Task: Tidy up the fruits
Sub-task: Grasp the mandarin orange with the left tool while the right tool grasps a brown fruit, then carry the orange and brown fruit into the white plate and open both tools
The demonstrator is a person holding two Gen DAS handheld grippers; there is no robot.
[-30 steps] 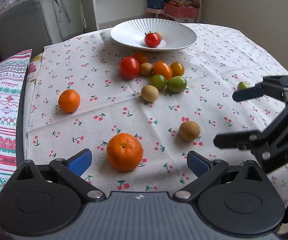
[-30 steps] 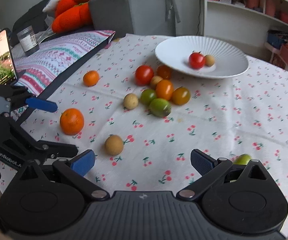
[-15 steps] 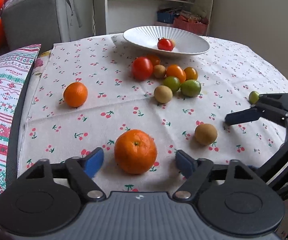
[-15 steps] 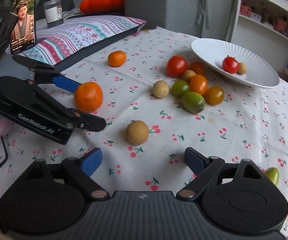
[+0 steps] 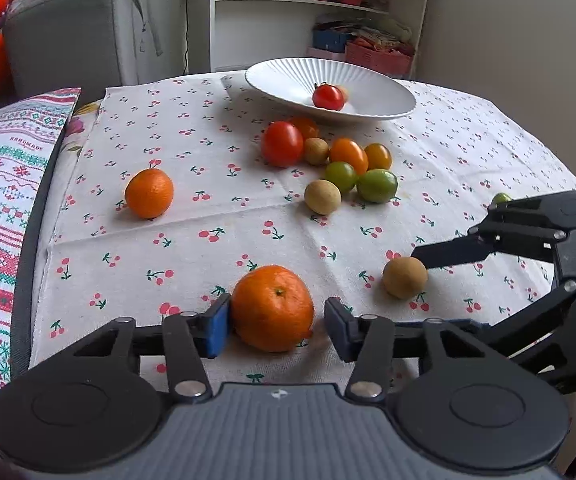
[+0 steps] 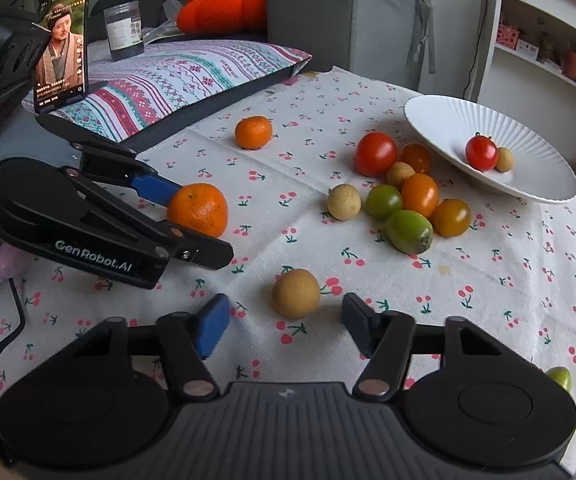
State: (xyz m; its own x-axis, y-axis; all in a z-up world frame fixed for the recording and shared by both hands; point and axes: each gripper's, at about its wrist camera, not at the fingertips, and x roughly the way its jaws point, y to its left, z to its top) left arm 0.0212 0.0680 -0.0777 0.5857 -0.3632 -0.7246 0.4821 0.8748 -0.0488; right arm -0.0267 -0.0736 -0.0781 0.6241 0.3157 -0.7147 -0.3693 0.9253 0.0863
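On tablecloth, L gripper closing round mandarin, R gripper closing round longan.

"GenRobot.AI" in white along the side of the left gripper | "HANDMADE" woven small into the striped cushion | phone screen captions too small to read | jar label unreadable

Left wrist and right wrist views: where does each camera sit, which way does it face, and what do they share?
Left wrist: on the left gripper, looking down its closing jaws around the large orange; right gripper at right.
Right wrist: on the right gripper, jaws closing around the brown fruit, not yet touching; left gripper at left.
Shared: white plate, both fruits.
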